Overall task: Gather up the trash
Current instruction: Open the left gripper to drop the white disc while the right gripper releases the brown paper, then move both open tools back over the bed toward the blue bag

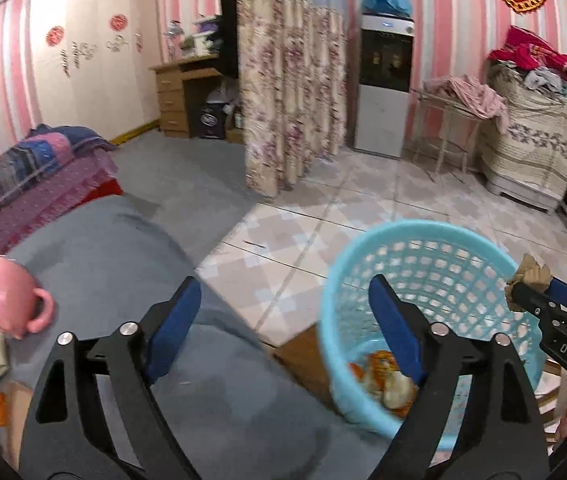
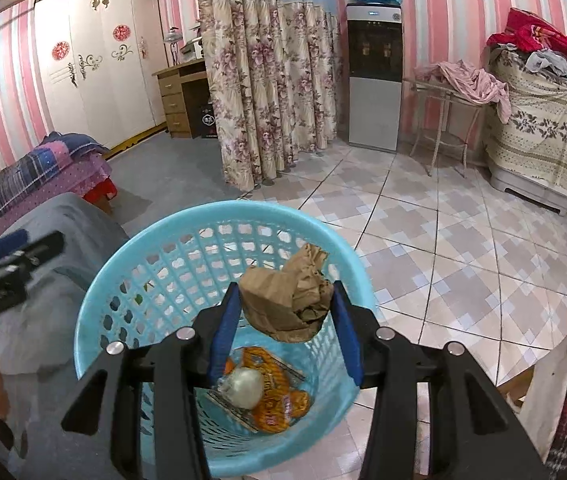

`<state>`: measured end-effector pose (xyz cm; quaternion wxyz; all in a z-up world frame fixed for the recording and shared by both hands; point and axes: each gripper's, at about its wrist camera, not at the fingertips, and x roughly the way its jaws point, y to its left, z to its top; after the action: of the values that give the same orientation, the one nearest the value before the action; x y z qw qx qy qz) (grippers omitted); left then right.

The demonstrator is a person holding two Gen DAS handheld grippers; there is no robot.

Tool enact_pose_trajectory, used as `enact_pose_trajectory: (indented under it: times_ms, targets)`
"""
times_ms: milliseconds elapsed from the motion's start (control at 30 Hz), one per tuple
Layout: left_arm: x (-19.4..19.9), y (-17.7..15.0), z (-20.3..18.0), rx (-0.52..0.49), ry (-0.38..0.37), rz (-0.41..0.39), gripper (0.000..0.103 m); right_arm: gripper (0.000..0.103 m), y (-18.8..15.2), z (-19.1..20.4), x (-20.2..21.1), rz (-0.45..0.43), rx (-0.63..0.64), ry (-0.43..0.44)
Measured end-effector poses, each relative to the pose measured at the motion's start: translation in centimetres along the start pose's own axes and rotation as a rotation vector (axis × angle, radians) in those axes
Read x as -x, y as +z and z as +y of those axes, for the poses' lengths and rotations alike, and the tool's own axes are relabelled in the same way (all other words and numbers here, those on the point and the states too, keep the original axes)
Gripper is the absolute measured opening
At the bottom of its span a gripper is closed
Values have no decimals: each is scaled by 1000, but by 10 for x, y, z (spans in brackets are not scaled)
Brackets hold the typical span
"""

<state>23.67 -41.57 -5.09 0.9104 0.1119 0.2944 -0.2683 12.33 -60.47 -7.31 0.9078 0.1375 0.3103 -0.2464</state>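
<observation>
You are holding the right gripper over the mouth of the blue basket, and its two blue pads are pressing on a crumpled brown paper bag from both sides. The bag is hanging above the open basket, not inside it yet. I think you are keeping it there because a release from this place is letting it fall straight in, without touching the rim.

At the bottom of the basket an orange snack wrapper and a pale crumpled ball are already lying, so part of the trash is collected, as I judge it.

The left gripper is standing with its fingers wide apart and nothing is between them. Its right finger is showing in front of the basket's near wall, and its left finger is over the grey cloth that is covering the surface on the left. It seems you are keeping this tool free for the next piece.

A pink mug is standing on that grey cloth at the far left, and near it, at the picture's edge, some small things are lying that I cannot identify well. The mug is probably not trash, so be careful when you are reaching there.
</observation>
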Motion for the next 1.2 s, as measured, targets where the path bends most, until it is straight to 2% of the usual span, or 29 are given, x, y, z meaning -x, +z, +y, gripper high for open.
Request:
enact_pose_trajectory:
  times_ms: [200,333,400,467,533,667,1000,1200]
  targets:
    - [26,-7,38,28,76,-20,91,47,-5,16,-9,9,-19,1]
    - [37,-15,54,62,92,-19,91,54,-7,26,-13,17,-12,15]
    - [41,-19,57,59,104,-21,91,59,-7,28,-12,9,-6,1]
    - [45,-23,59,58,116,-23,91,72,-6,28,-10,0,-13,-8]
    - [47,-24,61,66,116,-23,91,75,-5,26,-10,-2,-23,-5]
    - [52,-27,66,79,126,-25,92,89,-3,23,-7,-15,-31,-11]
    - [78,-39,83,97,172,-45,95,90,0,40,5,-26,-1,-14]
    - [107,-55,100,96,189,-41,97,90,-9,71,19,-9,45,32]
